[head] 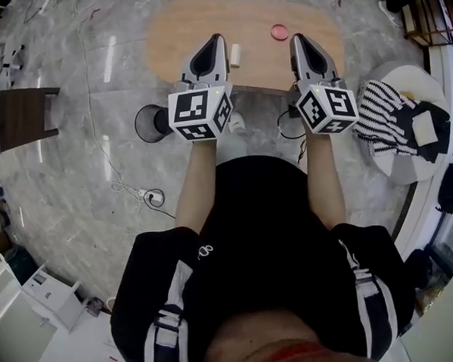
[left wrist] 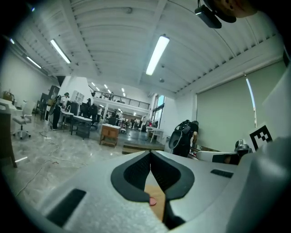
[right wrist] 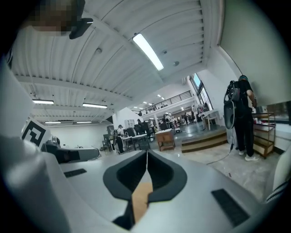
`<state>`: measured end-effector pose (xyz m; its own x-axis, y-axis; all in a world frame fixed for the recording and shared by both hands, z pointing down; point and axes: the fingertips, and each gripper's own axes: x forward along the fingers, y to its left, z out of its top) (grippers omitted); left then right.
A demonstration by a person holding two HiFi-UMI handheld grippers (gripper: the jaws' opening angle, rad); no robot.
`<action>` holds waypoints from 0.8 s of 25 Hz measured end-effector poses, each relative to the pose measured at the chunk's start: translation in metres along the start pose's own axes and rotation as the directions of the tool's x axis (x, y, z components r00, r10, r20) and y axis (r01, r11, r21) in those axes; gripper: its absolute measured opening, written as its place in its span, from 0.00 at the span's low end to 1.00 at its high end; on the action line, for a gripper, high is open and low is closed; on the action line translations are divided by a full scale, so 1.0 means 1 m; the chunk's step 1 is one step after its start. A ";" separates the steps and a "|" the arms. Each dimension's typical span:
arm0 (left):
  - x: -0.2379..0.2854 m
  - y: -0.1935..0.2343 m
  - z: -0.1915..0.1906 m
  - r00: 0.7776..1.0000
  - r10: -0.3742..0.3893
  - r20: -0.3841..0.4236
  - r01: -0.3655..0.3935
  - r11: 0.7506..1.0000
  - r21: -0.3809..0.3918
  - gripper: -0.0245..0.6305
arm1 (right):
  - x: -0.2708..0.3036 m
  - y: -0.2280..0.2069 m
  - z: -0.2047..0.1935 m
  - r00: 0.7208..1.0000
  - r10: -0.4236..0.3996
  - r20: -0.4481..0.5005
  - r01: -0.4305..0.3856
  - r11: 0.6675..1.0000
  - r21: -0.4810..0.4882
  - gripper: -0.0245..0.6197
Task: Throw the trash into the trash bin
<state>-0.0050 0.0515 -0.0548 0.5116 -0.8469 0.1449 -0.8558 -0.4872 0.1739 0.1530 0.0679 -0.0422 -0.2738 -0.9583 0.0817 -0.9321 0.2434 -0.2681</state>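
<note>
Far left, a dark brown square stool (head: 27,113) stands on the glossy, grey-veined stone floor (head: 75,184). Nearer the middle, the trash bin (head: 146,124) sits on that floor just beside the near left edge of the tabletop (head: 181,35). It is round, dark and thin-rimmed, and partly hidden behind the left tool's marker cube.

The left tool (head: 217,38) is smooth grey plastic tapering to a point, with black ribbed pads lining the inside. Its jaws are closed tip to tip with nothing between them. It reaches over the near edge of the tabletop, a pale wood oval with a matte grain.

Just to its right a small cream block (head: 236,55), upright and rounded at the corners, rests on the wood. Farther back lies a flat pink disc (head: 279,31). Both pieces of trash are on the tabletop, apart from each other and from both tools.

The right tool (head: 298,36) matches the left one in shape and is likewise closed and empty.

Far right, a round white table (head: 403,76) carries a crumpled black-and-white striped cloth (head: 382,111).
</note>
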 end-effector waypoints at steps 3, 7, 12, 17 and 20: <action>0.027 0.016 -0.024 0.999 0.002 -0.051 -0.003 1.000 -0.022 0.05 | 0.025 -0.011 -0.025 0.998 -0.010 -0.061 0.011 1.000 0.016 0.06; 0.055 0.034 -0.074 0.987 0.007 -0.158 -0.018 0.998 -0.068 0.05 | 0.045 -0.027 -0.064 0.988 -0.031 -0.152 0.039 0.998 0.051 0.06; 0.075 0.064 -0.137 0.964 0.066 -0.258 -0.099 0.988 -0.119 0.05 | 0.076 -0.041 -0.121 0.962 -0.008 -0.271 0.028 0.997 0.071 0.06; 0.100 0.094 -0.206 0.939 0.128 -0.319 -0.180 0.974 -0.140 0.05 | 0.113 -0.053 -0.203 0.924 0.054 -0.380 -0.021 0.996 0.089 0.06; 0.105 0.110 -0.249 0.917 0.156 -0.367 -0.231 0.958 -0.169 0.05 | 0.126 -0.055 -0.255 0.885 0.082 -0.458 -0.037 0.994 0.106 0.06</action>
<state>-0.0263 -0.0376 0.2219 0.3636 -0.7749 0.5171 -0.9251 -0.2352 0.2980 0.1093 -0.0278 0.2278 -0.4274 -0.7600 0.4896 -0.8909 0.2620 -0.3710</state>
